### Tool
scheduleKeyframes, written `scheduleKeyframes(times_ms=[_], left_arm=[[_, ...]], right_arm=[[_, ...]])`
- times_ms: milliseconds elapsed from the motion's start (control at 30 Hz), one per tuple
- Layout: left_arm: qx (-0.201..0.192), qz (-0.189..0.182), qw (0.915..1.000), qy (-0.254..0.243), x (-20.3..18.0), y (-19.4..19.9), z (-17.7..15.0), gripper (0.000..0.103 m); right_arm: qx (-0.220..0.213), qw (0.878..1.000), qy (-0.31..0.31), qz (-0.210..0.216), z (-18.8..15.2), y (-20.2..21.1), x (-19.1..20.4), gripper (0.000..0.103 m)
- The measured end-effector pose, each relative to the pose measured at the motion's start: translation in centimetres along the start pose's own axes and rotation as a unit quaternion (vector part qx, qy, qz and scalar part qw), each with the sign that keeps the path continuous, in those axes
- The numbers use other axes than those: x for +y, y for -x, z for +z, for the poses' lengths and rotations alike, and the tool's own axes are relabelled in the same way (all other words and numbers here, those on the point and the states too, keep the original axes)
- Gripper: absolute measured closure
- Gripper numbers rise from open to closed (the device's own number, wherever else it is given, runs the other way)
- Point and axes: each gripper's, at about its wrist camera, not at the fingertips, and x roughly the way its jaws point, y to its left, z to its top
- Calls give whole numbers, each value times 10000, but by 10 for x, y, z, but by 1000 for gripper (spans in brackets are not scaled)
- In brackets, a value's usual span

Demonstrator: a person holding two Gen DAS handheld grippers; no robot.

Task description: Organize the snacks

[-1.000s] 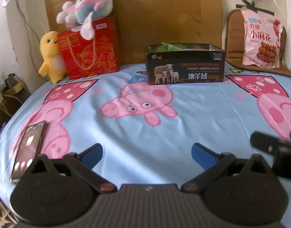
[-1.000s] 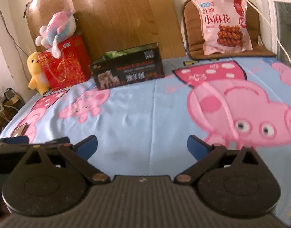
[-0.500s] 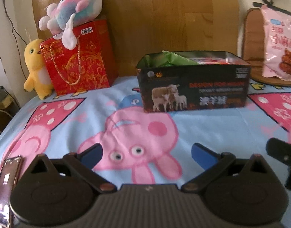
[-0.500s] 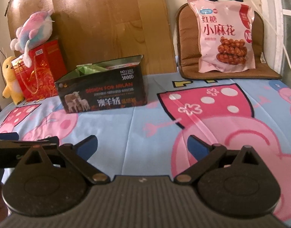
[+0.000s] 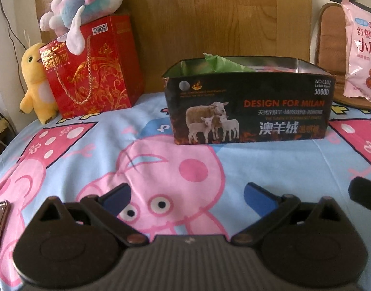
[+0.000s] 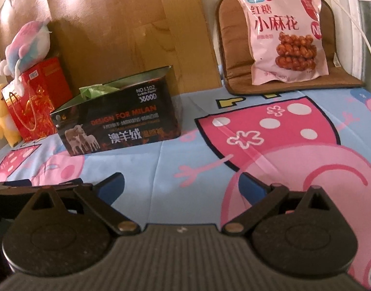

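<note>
Cartoon-pig bedding in blue and pink (image 5: 93, 145) covers the whole work surface, with a wooden board (image 6: 127, 29) propped upright at the far side. I have both tools low over the near edge and neither carries anything: my left gripper (image 5: 185, 195) has its blue pads spread wide with only sheet between them, and my right gripper (image 6: 181, 185) is just as wide apart and empty. The dark open box with the sheep picture (image 5: 248, 111) sits at the far middle, a green wrapper (image 5: 221, 63) poking above its rim, so I judge it to be where the snacks go. The one snack plainly left out is the pink snack bag (image 6: 284, 29), leaning upright against a brown cushion (image 6: 234, 48) at the far right, well apart from the box. I take the step in hand to be the reach with my right tool toward that bag. To do it well I would come in level, pinch a lower corner or side seam, not the puffed middle, and close gently, since the film looks slippery and the contents brittle. A red gift bag (image 5: 90, 68), a pastel plush toy (image 5: 86, 2) on top of it and a yellow plush chick (image 5: 36, 82) stand at the far left; I would leave them alone. My left tool faces the box and could steady its near wall.
</note>
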Motion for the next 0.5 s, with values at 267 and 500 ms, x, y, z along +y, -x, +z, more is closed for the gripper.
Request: scheduleKeyframes(times_ms=[267, 500], left_arm=[[37, -72, 9999, 69, 3, -1, 0, 0], [-60, 102, 9999, 44, 1, 2, -2, 0]], right_arm=[[27, 10000, -39, 63, 0, -1, -2, 1], [18, 10000, -14, 88, -1, 0, -1, 1]])
